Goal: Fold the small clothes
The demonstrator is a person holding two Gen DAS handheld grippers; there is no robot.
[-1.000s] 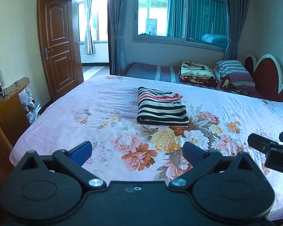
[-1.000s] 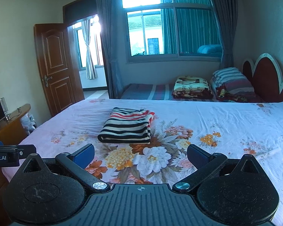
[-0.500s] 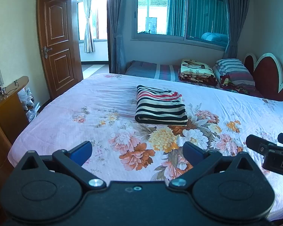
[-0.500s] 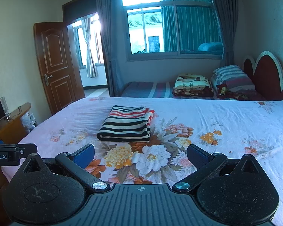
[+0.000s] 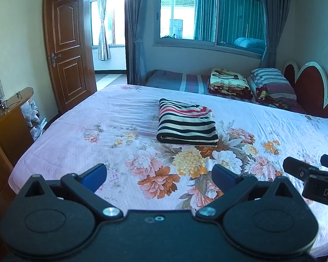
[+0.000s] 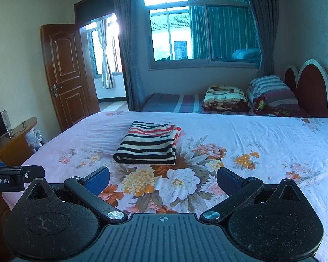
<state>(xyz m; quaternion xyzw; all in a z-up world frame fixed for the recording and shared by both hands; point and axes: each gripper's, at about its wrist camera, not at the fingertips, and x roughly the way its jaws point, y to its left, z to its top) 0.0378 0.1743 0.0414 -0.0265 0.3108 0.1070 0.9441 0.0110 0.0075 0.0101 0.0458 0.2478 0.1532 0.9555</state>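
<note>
Left wrist view: left claw (image 5: 159, 173) spread apart, empty, well short of striped garment (image 5: 187, 123), which lies folded flat mid-bed (image 5: 76, 135) | Right wrist view: right claw (image 6: 163, 180) likewise apart, empty; striped garment (image 6: 148, 146) a neat rectangle | Progress: fold judged complete; no unfolded clothes visible.

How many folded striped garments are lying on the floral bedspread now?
1. The folded striped garment lies near the middle of the floral bedspread, ahead of both grippers, whose jaws are open and empty. No other garment shows on it; anything below the cameras is hidden.
</note>
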